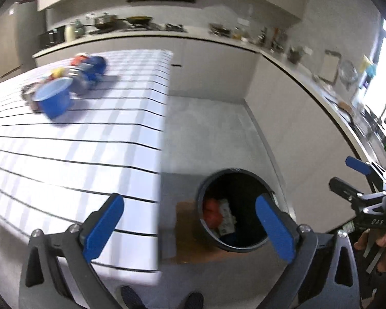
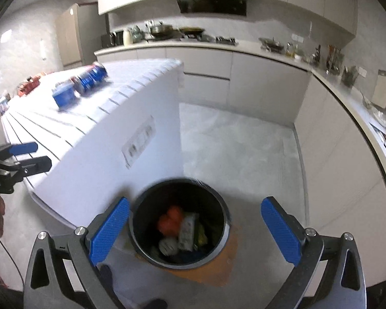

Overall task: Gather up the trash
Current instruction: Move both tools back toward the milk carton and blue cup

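blue cup [image 1: 54, 97] & cans [image 1: 90, 70] are sitting on the striped table [image 1: 77, 141] at left; left gripper [image 1: 190, 228] is hanging w/ jaws spread, empty; black bin [image 2: 178, 222] w/ trash is standing on the floor beside the table; right gripper [image 2: 194, 231] is hovering over it, jaws spread, empty

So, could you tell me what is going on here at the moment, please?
A person is collecting trash with a handheld gripper in each hand. Both the left gripper and the right gripper are open and empty, held above the dark bin on the floor, which already holds some rubbish. A blue cup and blue packets remain on the white table.
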The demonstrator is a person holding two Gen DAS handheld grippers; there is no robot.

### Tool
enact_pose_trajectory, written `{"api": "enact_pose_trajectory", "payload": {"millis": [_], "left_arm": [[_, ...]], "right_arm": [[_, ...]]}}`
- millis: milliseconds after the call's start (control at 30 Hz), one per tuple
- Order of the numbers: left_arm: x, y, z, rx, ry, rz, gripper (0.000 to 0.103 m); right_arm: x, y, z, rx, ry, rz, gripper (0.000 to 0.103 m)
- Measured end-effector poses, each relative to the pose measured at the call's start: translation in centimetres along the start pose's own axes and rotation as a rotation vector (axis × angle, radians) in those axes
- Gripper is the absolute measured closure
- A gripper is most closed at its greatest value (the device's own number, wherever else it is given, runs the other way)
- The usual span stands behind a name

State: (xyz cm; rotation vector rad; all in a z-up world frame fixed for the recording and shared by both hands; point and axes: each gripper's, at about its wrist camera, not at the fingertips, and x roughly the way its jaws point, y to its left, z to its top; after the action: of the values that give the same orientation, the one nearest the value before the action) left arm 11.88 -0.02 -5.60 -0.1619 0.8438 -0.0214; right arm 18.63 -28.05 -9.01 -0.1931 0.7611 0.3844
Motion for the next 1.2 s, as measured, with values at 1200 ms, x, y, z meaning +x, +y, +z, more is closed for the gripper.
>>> {"api": "enact_pose_trajectory", "payload": {"millis": [1200], "left_arm": [[-5.3, 29.9, 2.5, -0.262, -0.162, 0.217, 0.000]], "right_arm": [[8.8, 30.7, 14.2, -0.099, -0.043, 0.147, 0.000]]}}
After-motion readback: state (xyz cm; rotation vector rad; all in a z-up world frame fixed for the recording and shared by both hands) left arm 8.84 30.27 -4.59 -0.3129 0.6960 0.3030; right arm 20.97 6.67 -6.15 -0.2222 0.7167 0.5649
